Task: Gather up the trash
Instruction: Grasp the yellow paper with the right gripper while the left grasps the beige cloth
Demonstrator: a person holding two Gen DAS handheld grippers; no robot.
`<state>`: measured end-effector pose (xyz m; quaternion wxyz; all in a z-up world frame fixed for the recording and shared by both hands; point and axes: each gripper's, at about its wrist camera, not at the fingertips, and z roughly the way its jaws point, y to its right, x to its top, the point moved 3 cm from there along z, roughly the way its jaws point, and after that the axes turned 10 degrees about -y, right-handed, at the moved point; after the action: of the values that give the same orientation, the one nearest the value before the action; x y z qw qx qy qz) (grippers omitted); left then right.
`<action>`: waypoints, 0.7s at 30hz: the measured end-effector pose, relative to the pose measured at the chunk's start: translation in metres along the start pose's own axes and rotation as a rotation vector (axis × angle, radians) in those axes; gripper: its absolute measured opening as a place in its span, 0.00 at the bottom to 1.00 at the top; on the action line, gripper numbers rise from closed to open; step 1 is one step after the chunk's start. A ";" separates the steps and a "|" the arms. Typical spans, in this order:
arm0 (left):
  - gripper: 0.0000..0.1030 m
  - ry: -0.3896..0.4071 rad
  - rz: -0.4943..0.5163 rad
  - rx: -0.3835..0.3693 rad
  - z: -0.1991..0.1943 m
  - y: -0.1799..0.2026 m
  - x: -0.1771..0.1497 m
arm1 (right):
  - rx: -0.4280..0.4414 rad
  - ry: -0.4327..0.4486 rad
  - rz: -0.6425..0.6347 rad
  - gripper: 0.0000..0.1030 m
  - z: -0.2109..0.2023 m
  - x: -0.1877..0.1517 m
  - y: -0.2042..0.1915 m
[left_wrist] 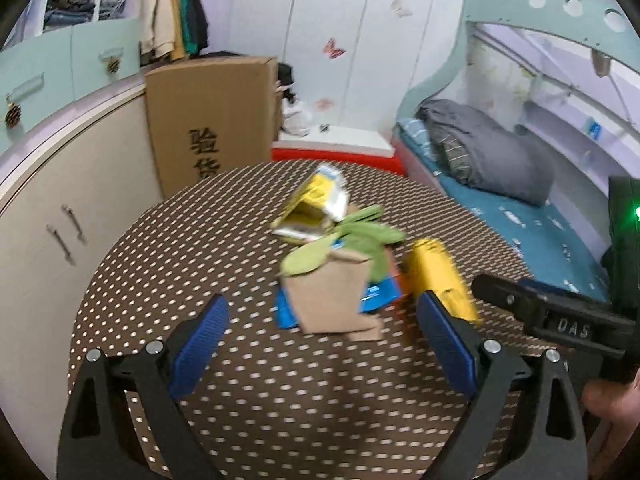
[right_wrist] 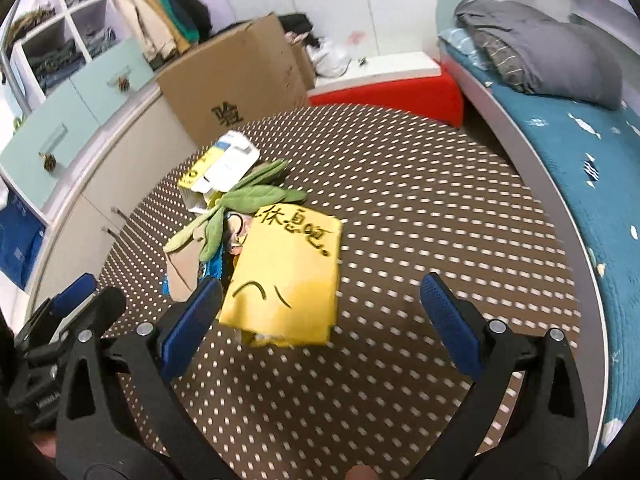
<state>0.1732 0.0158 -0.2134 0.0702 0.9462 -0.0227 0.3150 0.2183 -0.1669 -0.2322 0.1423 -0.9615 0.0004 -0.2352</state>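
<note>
From the left wrist, the left gripper (left_wrist: pixel 322 328) is spread wide and empty above the dotted table (left_wrist: pixel 160 272), near the brown paper (left_wrist: pixel 330 296); it should drop squarely over one piece. From the right wrist, the right gripper (right_wrist: pixel 322 312) is wide, empty, nearest the yellow box (right_wrist: pixel 288 276) in the pile.
</note>
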 end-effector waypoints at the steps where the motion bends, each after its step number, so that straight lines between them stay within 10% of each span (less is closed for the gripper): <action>1: 0.90 -0.009 -0.009 0.007 0.005 -0.005 -0.001 | 0.008 -0.007 -0.001 0.94 0.005 0.001 -0.002; 2: 0.90 -0.019 -0.015 0.010 0.009 -0.009 -0.001 | 0.029 -0.013 -0.001 0.94 0.010 0.001 -0.005; 4: 0.90 -0.033 -0.015 0.018 0.019 -0.012 -0.001 | 0.060 -0.027 -0.007 0.59 0.019 0.001 -0.009; 15: 0.90 -0.108 0.099 0.032 0.070 0.006 0.006 | 0.089 0.001 -0.039 0.43 0.003 -0.006 -0.005; 21: 0.37 -0.137 0.059 -0.032 0.077 -0.003 0.009 | 0.081 0.009 -0.055 0.43 0.002 -0.008 -0.008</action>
<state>0.2264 0.0073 -0.2697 0.0742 0.9632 -0.0604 0.2510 0.2114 -0.1582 -0.2351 0.1745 -0.9535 -0.0351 -0.2431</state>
